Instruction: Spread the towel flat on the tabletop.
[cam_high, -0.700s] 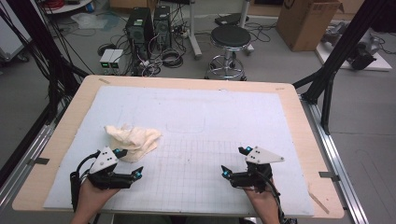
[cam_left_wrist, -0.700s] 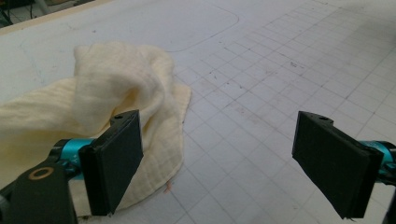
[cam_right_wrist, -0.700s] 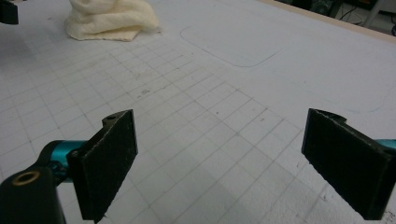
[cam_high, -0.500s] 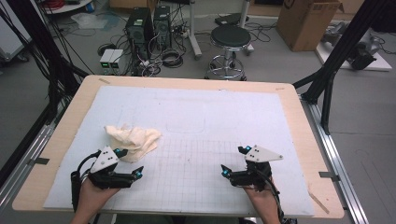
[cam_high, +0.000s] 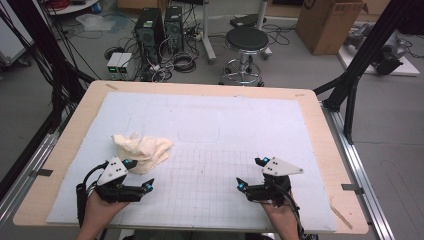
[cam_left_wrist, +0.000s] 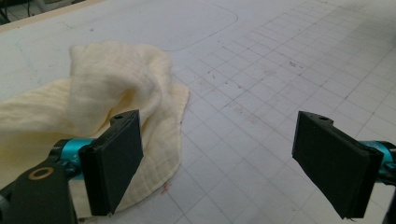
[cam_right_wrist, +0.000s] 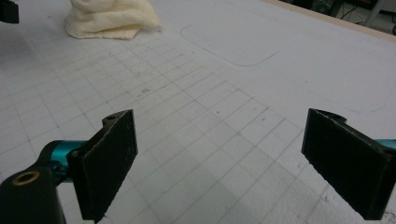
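A crumpled cream cloth (cam_high: 142, 149) lies on the left part of the white gridded mat (cam_high: 215, 125). My left gripper (cam_high: 141, 174) rests on the mat just in front of the cloth, jaws open and empty. In the left gripper view the cloth (cam_left_wrist: 93, 93) sits behind the left jaw, with its near edge reaching that jaw, and the gripper (cam_left_wrist: 219, 140) holds nothing. My right gripper (cam_high: 249, 172) rests open on the mat at the front right, far from the cloth. Its own view shows the wide open jaws (cam_right_wrist: 219, 140) over bare grid and the cloth (cam_right_wrist: 109, 18) far off.
The mat covers a wooden table (cam_high: 320, 125). Rounded outlines (cam_high: 200, 132) are drawn on the mat behind the grid. Past the far edge stand a stool (cam_high: 246, 42), computer towers (cam_high: 159, 22) with cables and a cardboard box (cam_high: 330, 25). Black frame poles (cam_high: 360, 65) flank the table.
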